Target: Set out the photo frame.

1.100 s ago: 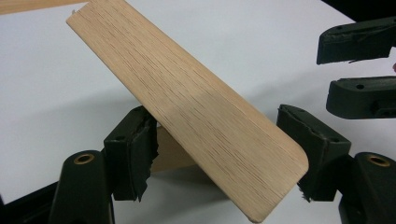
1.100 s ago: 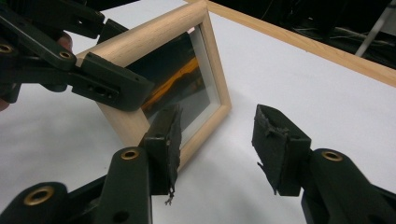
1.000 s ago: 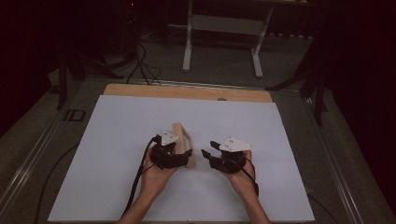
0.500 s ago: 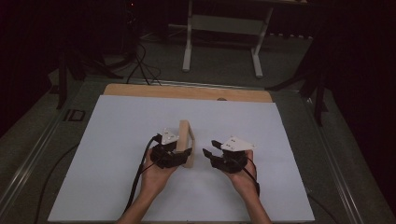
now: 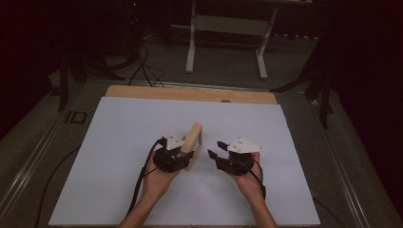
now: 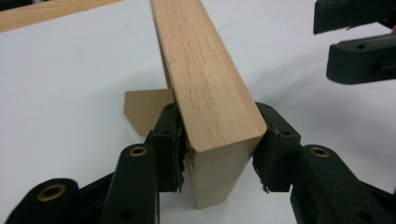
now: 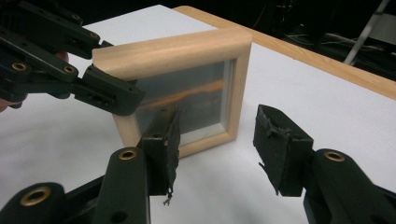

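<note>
At lower centre of the high view, the left gripper [image 5: 186, 156] is clamping the upright wooden picture frame [image 5: 194, 145], its jaws having just closed. The right gripper [image 5: 217, 151] is hovering open just beside it on the white table [image 5: 119, 137].

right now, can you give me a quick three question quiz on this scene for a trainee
1. Which claw grips the picture frame?
2. True or false: the frame lies flat on the white sheet.
3. What is between the right claw's jaws?

Key
1. The left claw; its jaws have just been closing and now press on both faces of the frame's end.
2. False; it stands upright on its edge, with its brown stand flap out behind.
3. Nothing; it is open, just short of the frame's glass front.
</note>
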Available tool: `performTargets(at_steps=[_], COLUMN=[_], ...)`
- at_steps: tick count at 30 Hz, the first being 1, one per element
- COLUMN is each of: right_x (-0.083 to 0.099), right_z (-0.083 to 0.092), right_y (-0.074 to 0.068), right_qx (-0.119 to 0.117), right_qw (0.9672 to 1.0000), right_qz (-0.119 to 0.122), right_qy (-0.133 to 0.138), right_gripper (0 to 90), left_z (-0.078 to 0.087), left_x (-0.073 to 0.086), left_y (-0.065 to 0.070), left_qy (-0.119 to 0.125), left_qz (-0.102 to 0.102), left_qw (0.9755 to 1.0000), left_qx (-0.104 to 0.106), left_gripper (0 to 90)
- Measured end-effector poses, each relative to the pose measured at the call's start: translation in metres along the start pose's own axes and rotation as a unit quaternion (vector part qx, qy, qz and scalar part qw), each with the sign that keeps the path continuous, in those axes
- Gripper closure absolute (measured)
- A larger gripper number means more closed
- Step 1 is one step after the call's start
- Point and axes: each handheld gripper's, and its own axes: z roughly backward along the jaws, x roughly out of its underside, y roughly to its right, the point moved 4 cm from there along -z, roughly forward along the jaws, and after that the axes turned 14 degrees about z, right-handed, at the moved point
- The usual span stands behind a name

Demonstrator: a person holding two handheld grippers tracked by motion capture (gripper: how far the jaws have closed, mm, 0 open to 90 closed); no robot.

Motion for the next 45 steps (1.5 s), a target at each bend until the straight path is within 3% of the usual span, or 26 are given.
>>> performTargets(at_steps=[13,35,40,45], right_x=[-0.002,-0.005,-0.009,-0.016], right_z=[0.005,0.005,0.006,0.008], right_y=[0.005,0.005,0.005,0.009], right_qx=[0.014,0.016,0.019,0.023], right_qw=[0.9999,0.9997,0.9996,0.9995], right_qz=[-0.008,-0.016,-0.012,-0.004], right_qy=[0.005,0.013,0.014,0.021], right_gripper=[49.4,48.8,49.2,51.2], left_z=[0.003,0.012,0.014,0.014], left_x=[0.004,0.013,0.015,0.016], left_y=[0.004,0.003,0.004,0.005], left_qy=[-0.003,0.001,-0.001,0.0], left_qz=[-0.038,-0.067,-0.086,-0.089], left_qw=[0.9993,0.9973,0.9956,0.9953], left_qx=[0.004,0.03,0.036,0.038], left_gripper=[60.6,60.6,60.7,60.6])
